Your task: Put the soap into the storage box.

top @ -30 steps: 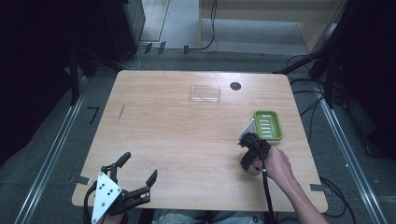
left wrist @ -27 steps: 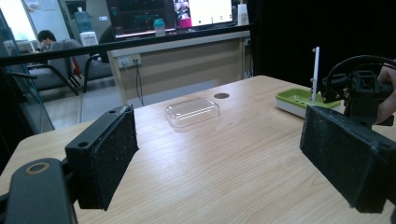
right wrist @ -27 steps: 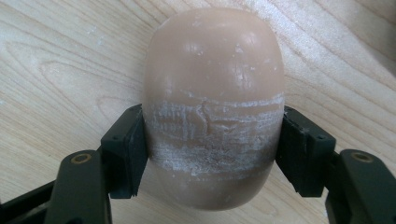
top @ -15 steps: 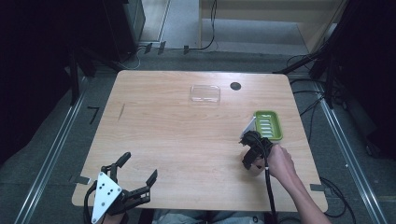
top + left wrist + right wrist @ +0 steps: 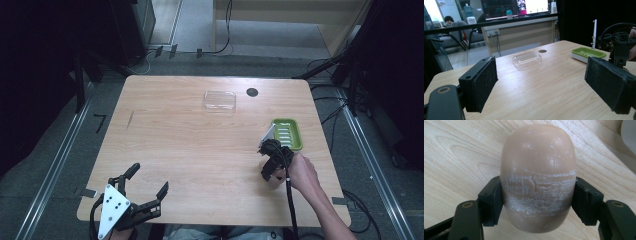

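Right claw (image 5: 537, 202) edged nearer, wooden table (image 5: 190, 150) (pale grain), dim room

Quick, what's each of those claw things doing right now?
Left gripper: open, holding nothing.
Right gripper: closed on a tan bar of soap.

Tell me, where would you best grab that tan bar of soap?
Across its narrow middle, from above. The soap is a rounded oval, so its long flanks give the pads most purchase. The right gripper grips it exactly so, over the table, where scuffed bands mark earlier grips.
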